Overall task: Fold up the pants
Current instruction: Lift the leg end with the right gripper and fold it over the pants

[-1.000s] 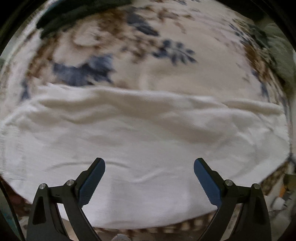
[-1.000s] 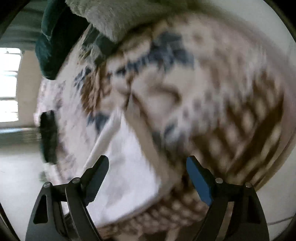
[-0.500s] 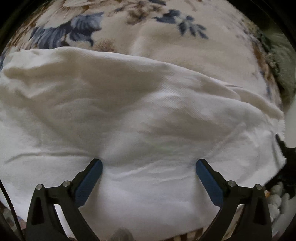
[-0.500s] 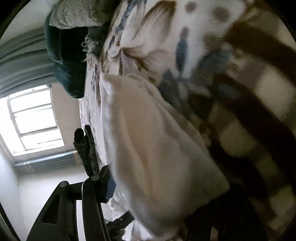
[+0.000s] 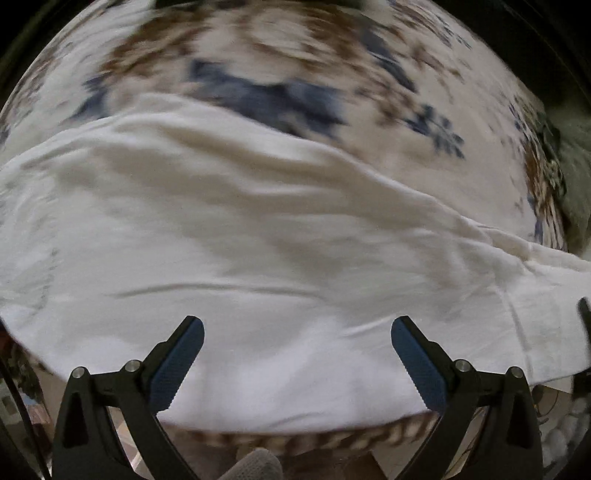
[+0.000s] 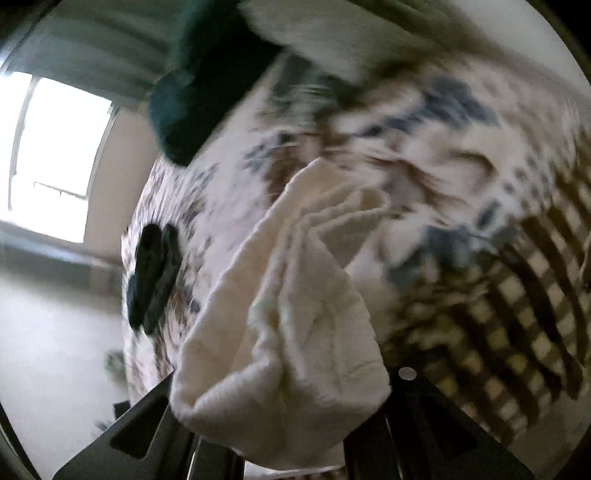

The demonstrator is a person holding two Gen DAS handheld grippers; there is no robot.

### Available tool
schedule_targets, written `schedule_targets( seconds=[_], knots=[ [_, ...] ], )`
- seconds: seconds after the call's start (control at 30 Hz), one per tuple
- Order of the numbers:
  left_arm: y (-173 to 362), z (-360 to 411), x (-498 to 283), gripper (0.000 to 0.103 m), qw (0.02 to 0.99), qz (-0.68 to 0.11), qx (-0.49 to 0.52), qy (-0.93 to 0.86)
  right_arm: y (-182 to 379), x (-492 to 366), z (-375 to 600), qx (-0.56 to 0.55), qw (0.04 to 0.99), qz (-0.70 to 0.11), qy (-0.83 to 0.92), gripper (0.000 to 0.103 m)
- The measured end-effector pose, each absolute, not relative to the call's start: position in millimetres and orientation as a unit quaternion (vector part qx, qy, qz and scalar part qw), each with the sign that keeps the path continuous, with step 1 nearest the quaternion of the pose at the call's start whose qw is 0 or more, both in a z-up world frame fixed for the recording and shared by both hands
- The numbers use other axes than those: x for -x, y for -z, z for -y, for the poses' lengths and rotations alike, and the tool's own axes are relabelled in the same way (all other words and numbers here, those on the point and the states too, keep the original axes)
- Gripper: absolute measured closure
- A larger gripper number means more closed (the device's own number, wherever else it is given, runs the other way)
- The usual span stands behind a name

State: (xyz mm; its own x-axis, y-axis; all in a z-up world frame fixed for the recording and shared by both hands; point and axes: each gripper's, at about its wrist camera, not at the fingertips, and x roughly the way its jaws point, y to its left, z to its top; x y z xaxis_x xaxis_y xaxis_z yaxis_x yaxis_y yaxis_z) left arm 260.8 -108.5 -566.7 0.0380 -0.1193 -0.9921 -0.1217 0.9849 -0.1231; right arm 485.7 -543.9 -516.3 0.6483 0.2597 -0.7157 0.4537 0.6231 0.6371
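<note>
Bed w/ floral blanket (image 5: 258, 44), blue & brown print, fills top of left wrist view; in right wrist view it covers the right half, w/ a brown check border (image 6: 517, 314) lower right. Both views motion-blurred.

White pants (image 5: 258, 229) lie spread across the blanket through the middle & lower part of left view, soft wrinkles, near edge reaching the bed's edge at frame bottom. In right view the pants (image 6: 295, 314) are bunched into thick folds, centre to bottom of frame, the bundle covering the gripper's fingertips.

Dark green cushion (image 6: 207, 92) at upper centre of right view, a pale fuzzy throw (image 6: 332, 29) just beside it at top. Bright window (image 6: 55, 158) at left.

Left gripper (image 5: 297, 332) jaws wide apart, blue pads (image 5: 177, 365) bare, over the pants' near edge; contact w/ cloth can't be told.

Right gripper (image 6: 280, 417) seems clamped on the pants bundle; tips hidden by cloth. Left gripper shows as dark shape (image 6: 151, 277) mid-left.
</note>
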Motion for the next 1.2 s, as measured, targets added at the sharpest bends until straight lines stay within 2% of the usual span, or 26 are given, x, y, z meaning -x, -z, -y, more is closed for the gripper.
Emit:
schedule_targets(
  seconds=[0.1, 0.23, 0.53, 0.63, 0.73, 0.8, 0.83, 0.87, 1.03, 1.2],
  knots=[
    [552, 67, -245, 0.0, 0.723, -0.685, 0.089, -0.017, 482, -508, 484, -0.366, 0.827, -0.423, 0.054, 0.096],
    [539, -1, -231, 0.0, 0.728, -0.675, 0.107, -0.047, 470, -530, 381, -0.286, 0.847, -0.446, 0.031, 0.096],
    [524, -119, -187, 0.0, 0.733, -0.66, 0.117, -0.115, 562, -554, 115, -0.096, 0.827, -0.552, -0.039, 0.096],
    [517, -137, -184, 0.0, 0.743, -0.65, 0.107, -0.121, 580, -545, 71, -0.026, 0.824, -0.565, -0.035, 0.096],
    [514, -137, -196, 0.0, 0.753, -0.639, 0.103, -0.116, 588, -542, 60, -0.004, 0.814, -0.579, -0.035, 0.085],
    [508, -144, -198, 0.0, 0.759, -0.633, 0.11, -0.106, 583, -547, 63, -0.023, 0.797, -0.599, -0.073, 0.056],
    [503, -143, -202, 0.0, 0.763, -0.628, 0.118, -0.097, 574, -544, 71, -0.049, 0.787, -0.606, -0.103, 0.032],
    [500, -139, -207, 0.0, 0.766, -0.624, 0.126, -0.09, 566, -541, 78, -0.066, 0.784, -0.606, -0.117, 0.024],
    [512, -95, -256, 0.0, 0.759, -0.628, 0.171, -0.019, 526, -518, 162, -0.17, 0.772, -0.598, -0.127, 0.024],
    [555, -53, -300, 0.0, 0.714, -0.675, 0.182, 0.043, 529, -511, 263, -0.231, 0.758, -0.607, -0.05, 0.024]
  ],
)
